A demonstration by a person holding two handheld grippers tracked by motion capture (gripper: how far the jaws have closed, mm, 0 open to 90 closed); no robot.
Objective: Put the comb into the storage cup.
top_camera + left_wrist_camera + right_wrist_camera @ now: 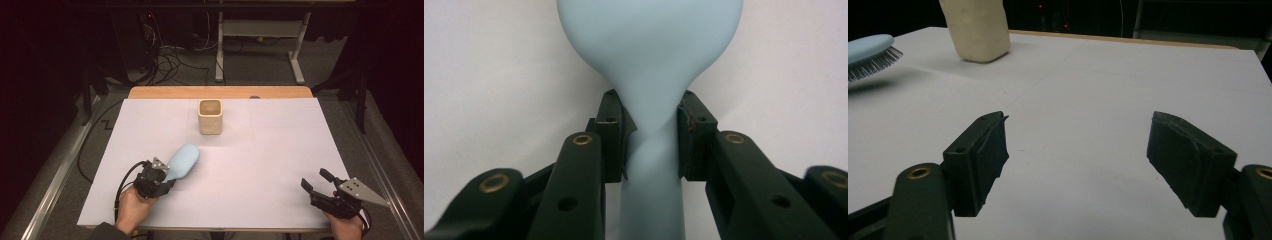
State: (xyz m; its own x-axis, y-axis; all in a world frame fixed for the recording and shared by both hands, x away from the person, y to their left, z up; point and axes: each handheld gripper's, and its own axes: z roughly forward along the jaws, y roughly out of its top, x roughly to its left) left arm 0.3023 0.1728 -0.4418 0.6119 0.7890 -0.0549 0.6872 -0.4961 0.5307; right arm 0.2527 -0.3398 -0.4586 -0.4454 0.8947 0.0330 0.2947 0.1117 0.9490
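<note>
The left gripper (pixel 167 184) is closed on the narrow handle of the light blue hairbrush (pixel 183 161), one pad on each side of the neck, just below where the oval head widens. The brush lies on the near left of the white table cover (pixel 280 145), well apart from the beige cup (pixel 210 116), which stands upright further back near the middle. The head points toward the cup, and the right gripper view shows the bristles facing down.

The handle looks smooth and round, so I think the brush may roll or slip between the pads when it is lifted, because the heavy head hangs far in front of the grip. If the brush goes to the cup, a tilted head could hit the rim and tip it over.

The right gripper (pixel 316 180) rests to the right of the cup, near the front edge, with its jaws wide apart and nothing between them.
</note>
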